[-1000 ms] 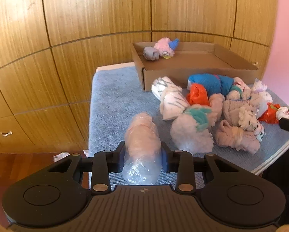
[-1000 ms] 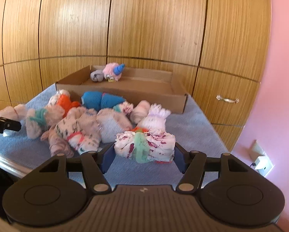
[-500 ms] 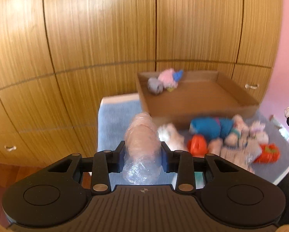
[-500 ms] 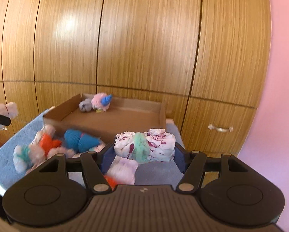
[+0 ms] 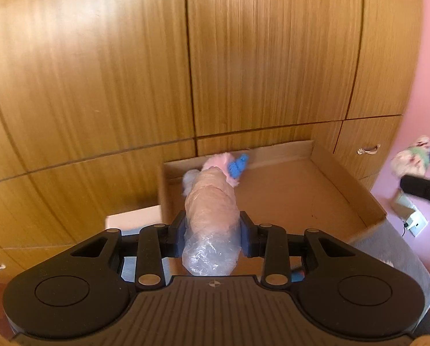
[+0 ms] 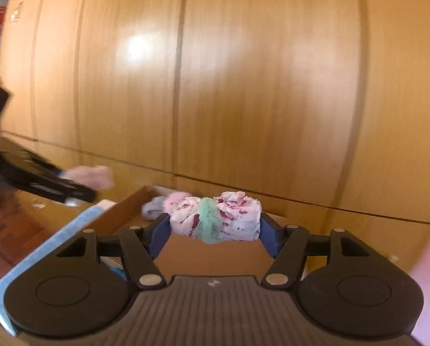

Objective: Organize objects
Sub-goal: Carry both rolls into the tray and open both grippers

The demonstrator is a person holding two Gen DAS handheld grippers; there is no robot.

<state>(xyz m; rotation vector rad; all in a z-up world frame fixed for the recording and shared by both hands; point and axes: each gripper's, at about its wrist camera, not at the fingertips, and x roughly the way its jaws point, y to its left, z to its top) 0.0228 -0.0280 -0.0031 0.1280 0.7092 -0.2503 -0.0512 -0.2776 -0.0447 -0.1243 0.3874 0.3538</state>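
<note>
My left gripper [image 5: 212, 235] is shut on a pale pink sock roll wrapped in clear plastic [image 5: 210, 204], held above the near left part of the cardboard box [image 5: 350, 190]. A pink, blue and grey sock bundle [image 5: 232, 167] lies in the box's far left corner. My right gripper [image 6: 215, 230] is shut on a white sock bundle with red spots and a green band [image 6: 215, 219], held above the box [image 6: 122, 213]. The other gripper with its load shows at the edge of each view [image 5: 410, 161] [image 6: 96, 176].
Wooden cupboard doors [image 5: 128, 72] stand right behind the box. The blue-grey towel [image 6: 62, 236] on the table shows at the left of the right wrist view. A pink wall [image 5: 428, 86] with a socket is to the right.
Both grippers have risen and moved forward from the sock pile to above the box, each still holding its bundle. The pile has dropped out of view.
</note>
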